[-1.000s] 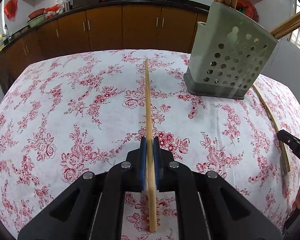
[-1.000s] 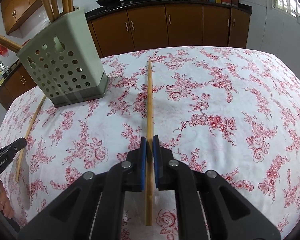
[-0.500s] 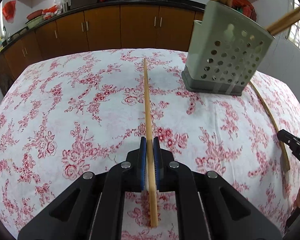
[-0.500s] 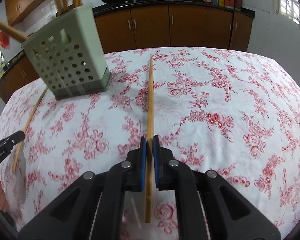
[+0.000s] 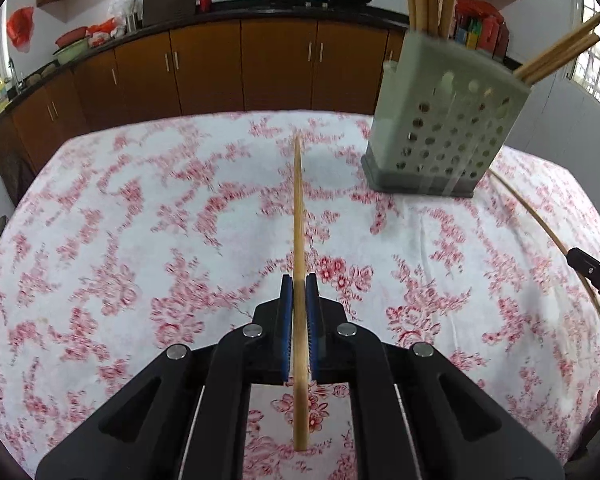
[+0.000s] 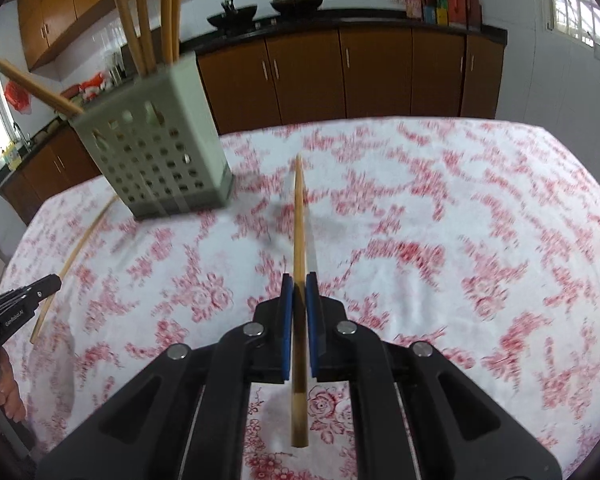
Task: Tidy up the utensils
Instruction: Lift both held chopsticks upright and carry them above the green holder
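Note:
My left gripper [image 5: 299,282] is shut on a wooden chopstick [image 5: 299,208] that points forward above the floral tablecloth. My right gripper [image 6: 299,280] is shut on another wooden chopstick [image 6: 299,216], also held above the cloth. A pale green perforated utensil holder [image 5: 444,120] with several chopsticks standing in it is ahead and to the right in the left wrist view, and ahead to the left in the right wrist view [image 6: 152,152]. A loose chopstick [image 5: 548,236] lies on the cloth beside the holder; it also shows in the right wrist view [image 6: 76,248].
The table [image 5: 120,240] has a white cloth with red flowers. Brown kitchen cabinets [image 5: 276,72] with pots on the counter stand behind it. The other gripper's tip shows at the right edge of the left view [image 5: 592,276] and at the left edge of the right view [image 6: 20,304].
Both grippers have lifted with their chopsticks and moved toward the holder, which now looks closer and higher in both views. The grips are unchanged.

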